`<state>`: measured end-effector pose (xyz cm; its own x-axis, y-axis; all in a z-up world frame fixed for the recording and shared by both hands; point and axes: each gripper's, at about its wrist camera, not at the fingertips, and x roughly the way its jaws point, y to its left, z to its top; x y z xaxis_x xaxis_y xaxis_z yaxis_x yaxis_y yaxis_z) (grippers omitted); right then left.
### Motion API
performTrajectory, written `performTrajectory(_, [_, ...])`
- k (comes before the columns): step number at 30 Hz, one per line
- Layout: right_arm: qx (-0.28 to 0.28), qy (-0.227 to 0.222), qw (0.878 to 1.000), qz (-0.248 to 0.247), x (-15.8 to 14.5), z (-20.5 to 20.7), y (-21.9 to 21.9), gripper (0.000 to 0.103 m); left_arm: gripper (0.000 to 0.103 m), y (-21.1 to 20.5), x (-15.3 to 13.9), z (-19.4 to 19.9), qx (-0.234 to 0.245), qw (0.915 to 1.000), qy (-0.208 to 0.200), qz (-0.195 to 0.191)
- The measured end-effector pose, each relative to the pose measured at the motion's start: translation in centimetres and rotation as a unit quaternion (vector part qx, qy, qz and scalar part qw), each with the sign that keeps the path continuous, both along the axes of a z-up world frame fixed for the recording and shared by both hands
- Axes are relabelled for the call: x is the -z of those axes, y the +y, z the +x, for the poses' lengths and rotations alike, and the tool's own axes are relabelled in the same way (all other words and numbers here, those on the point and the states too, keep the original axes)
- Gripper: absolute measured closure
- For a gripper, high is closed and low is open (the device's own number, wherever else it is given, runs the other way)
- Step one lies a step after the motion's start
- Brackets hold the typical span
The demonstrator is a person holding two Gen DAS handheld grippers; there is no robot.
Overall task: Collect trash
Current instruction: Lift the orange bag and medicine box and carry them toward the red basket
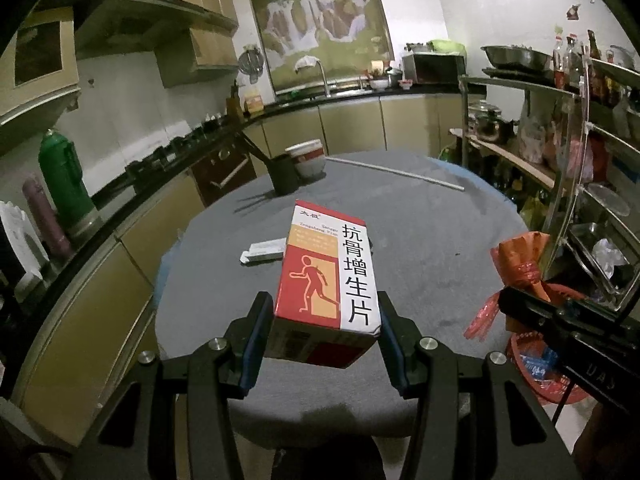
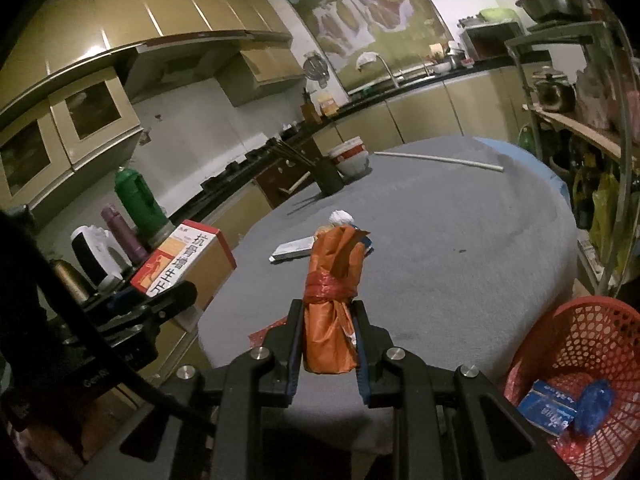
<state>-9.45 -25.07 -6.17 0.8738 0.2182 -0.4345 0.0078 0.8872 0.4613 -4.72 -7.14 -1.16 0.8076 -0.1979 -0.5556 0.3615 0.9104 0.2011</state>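
Note:
My left gripper (image 1: 322, 322) is shut on a red and white medicine box (image 1: 328, 268) and holds it above the near edge of the grey round table (image 1: 420, 240). The box also shows at the left of the right wrist view (image 2: 182, 258). My right gripper (image 2: 328, 322) is shut on an orange plastic bundle tied with a red band (image 2: 334, 292), held upright over the table's near edge; it also shows in the left wrist view (image 1: 520, 268). A red mesh basket (image 2: 592, 344) stands low at the right beside the table, with a blue box (image 2: 550, 404) and a blue wrapper (image 2: 594, 404) inside.
On the table lie a small flat white box (image 1: 264, 252), a long white stick (image 1: 394, 172), a dark pot with a handle (image 1: 284, 174) and a white bowl (image 1: 310, 158). A crumpled white wad (image 2: 340, 216) lies behind the bundle. Metal shelves (image 1: 592, 152) stand right, counter left.

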Motion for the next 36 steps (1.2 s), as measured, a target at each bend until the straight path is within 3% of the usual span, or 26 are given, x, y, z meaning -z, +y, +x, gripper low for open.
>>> performTrajectory(17, [-0.012, -0.017, 1.0, -0.022, -1.4, -0.7, 1.6, 0.079, 0.051, 1.1, -0.8, -0.7, -0.006, 0.9998, -0.014, -0.016])
performTrajectory(36, [0.004, -0.043, 0.999, -0.003, -1.4, -2.6, -0.2, 0.079, 0.051, -0.8, -0.9, -2.1, 0.011, 0.9992, -0.037, 0.012])
